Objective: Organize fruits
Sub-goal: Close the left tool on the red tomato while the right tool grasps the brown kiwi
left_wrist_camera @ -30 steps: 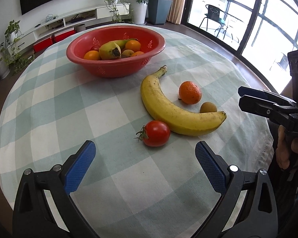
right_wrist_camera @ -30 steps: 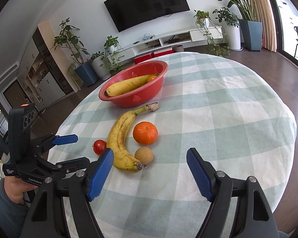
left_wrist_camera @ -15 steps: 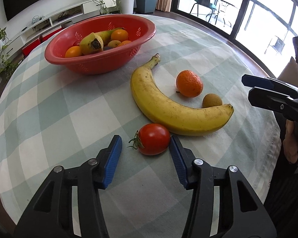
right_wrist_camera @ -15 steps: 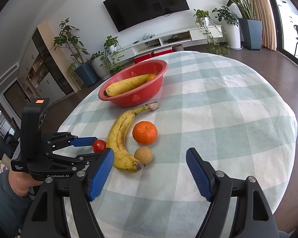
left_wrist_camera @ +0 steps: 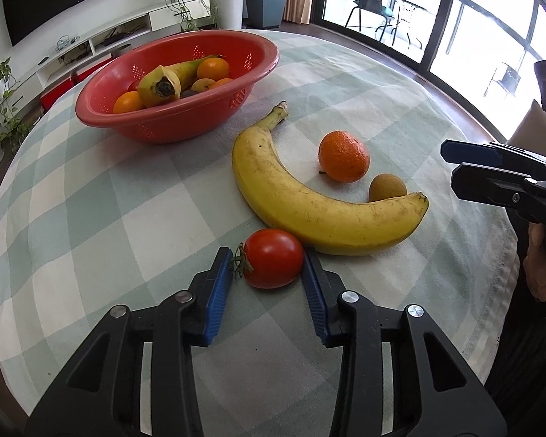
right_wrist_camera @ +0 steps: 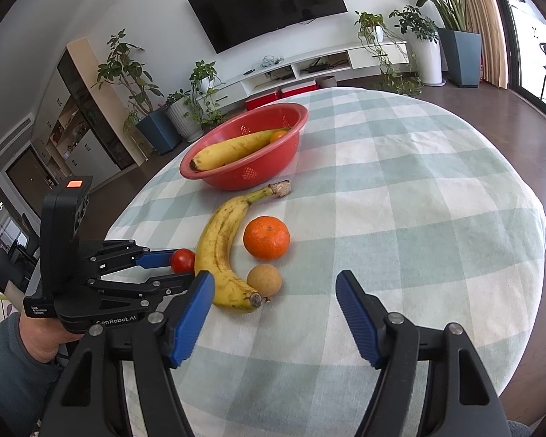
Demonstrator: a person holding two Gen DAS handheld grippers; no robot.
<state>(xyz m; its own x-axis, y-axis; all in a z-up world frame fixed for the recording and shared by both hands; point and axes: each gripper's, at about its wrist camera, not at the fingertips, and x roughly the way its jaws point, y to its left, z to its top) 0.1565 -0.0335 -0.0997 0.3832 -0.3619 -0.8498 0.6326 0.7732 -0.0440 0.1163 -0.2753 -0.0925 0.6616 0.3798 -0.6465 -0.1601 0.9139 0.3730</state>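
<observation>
Four fruits lie loose on the bench [left_wrist_camera: 91, 225], and going left to right in the left wrist view: the red bowl [left_wrist_camera: 171, 123] sits at the far left, already holding a banana, oranges and some smaller fruit; the tomato [left_wrist_camera: 273, 258] is near centre front; the banana [left_wrist_camera: 309, 200] curves just behind it, close or touching, cannot tell which; then the orange [left_wrist_camera: 343, 161] and a small brown fruit [left_wrist_camera: 387, 188] tucked against the banana's far tip. Change: a second ago the left claw [left_wrist_camera: 267, 267] was spread wide and short of the tomato; since then it has moved in and narrowed, so its blue pads [left_wrist_camera: 218, 287] now bracket the tomato on both sides. The right pad looks to be touching the skin, the left pad is at the calyx with a sliver of gap possible, so call it closing on the tomato, not a firm grip yet. The tomato is still down on the cloth, not lifted. The right wrist view confirms the tomato [right_wrist_camera: 182, 260] sits between the left claw's fingers. The right claw [right_wrist_camera: 275, 313] is wide open, holding nothing, hovering near the bench edge in front of the brown fruit [right_wrist_camera: 264, 280] and orange [right_wrist_camera: 266, 237], about where it was before. Meaning for the task: likely the tomato pick is underway, next would be finishing the squeeze, lifting, and carrying left to the bowl. Risk: soft round tomato, could squirt out or bruise if squeezed hard; the right pad is also tight to the banana.
</observation>
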